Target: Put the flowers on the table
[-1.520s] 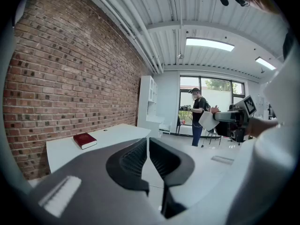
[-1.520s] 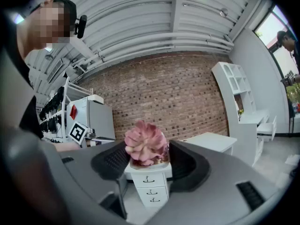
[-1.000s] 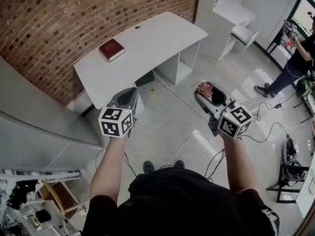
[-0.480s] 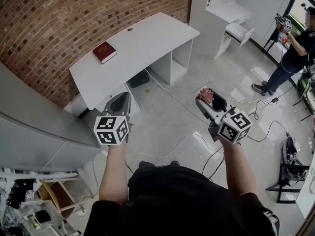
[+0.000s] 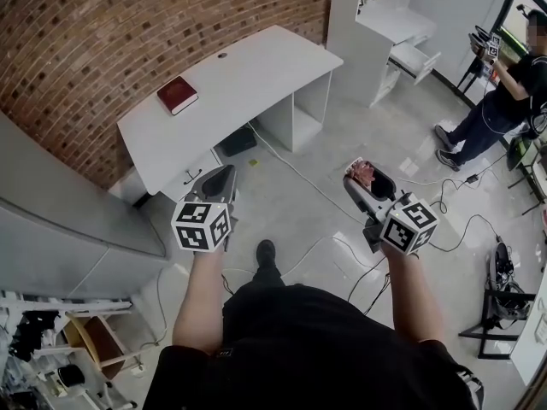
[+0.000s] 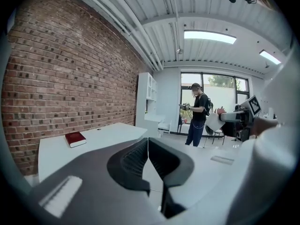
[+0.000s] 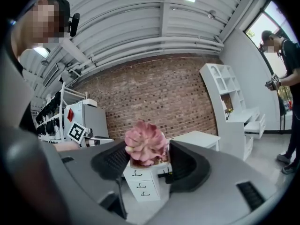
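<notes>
A red-brown brick wall (image 5: 128,32) runs behind a long white table (image 5: 248,75). I stand on the grey floor (image 5: 299,203) in front of that table, well apart from it. A person in dark clothes (image 5: 500,101) stands far off to the table's right, past a tall white shelf unit (image 5: 376,24).

My left gripper (image 5: 224,171), with its marker cube, points toward the table's near edge; its two dark jaws are pressed together with nothing between them (image 6: 148,142). My right gripper (image 5: 361,171) is held out over the floor, to the right of the table and away from it. Its jaws are clamped on the flowers (image 7: 144,146), a pink rosette in a small white pot, which stands upright between them.

A dark red book (image 5: 177,95) lies flat near the table's left end.
</notes>
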`<state>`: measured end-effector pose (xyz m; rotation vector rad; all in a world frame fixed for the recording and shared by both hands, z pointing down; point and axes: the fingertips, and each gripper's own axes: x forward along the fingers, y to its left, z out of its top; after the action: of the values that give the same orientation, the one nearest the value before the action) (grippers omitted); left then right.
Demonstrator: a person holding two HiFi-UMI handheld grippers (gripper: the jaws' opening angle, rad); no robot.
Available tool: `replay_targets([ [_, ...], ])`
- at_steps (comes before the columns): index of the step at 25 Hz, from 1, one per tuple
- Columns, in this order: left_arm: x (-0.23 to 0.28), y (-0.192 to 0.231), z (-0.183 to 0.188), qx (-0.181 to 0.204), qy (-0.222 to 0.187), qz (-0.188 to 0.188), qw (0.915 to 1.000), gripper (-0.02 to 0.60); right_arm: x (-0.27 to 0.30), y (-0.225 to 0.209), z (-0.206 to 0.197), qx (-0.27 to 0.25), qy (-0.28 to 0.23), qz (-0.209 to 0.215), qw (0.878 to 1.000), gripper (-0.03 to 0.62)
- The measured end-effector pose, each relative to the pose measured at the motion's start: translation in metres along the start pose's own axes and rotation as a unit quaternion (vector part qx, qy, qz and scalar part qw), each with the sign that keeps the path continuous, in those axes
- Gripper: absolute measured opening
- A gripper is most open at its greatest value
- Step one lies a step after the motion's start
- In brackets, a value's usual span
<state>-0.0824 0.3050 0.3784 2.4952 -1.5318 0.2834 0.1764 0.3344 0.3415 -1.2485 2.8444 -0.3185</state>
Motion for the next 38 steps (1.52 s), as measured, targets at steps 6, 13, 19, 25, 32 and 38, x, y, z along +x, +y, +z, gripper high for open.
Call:
replay_targets([
  [6, 0.031, 0.01, -0.002, -0.005, 0.008, -0.015, 0.9998, 0.015, 0.017, -0.018, -0.001, 0.003, 0.006, -0.008, 1.0, 0.253],
  [13, 0.085, 0.05, 0.006, -0.013, 0.008, -0.028, 0.9995, 0.015, 0.073, -0.05, -0.005, 0.01, 0.022, -0.015, 1.0, 0.253],
  [19, 0.136, 0.107, 0.012, -0.023, 0.02, -0.031, 0.9991, 0.015, 0.148, -0.069, -0.005, 0.015, 0.043, -0.011, 0.999, 0.253],
  [25, 0.182, 0.165, 0.026, -0.027, 0.02, -0.042, 0.9985, 0.015, 0.221, -0.086, -0.002, 0.024, 0.061, -0.021, 0.998, 0.253],
  [32, 0.206, 0.22, 0.059, -0.015, -0.002, -0.039, 0.9991, 0.015, 0.287, -0.082, 0.026, 0.005, 0.046, -0.006, 0.999, 0.253],
  [38, 0.219, 0.237, 0.059, -0.018, -0.001, -0.035, 0.9992, 0.015, 0.322, -0.087, 0.027, 0.004, 0.051, 0.011, 0.999, 0.253],
])
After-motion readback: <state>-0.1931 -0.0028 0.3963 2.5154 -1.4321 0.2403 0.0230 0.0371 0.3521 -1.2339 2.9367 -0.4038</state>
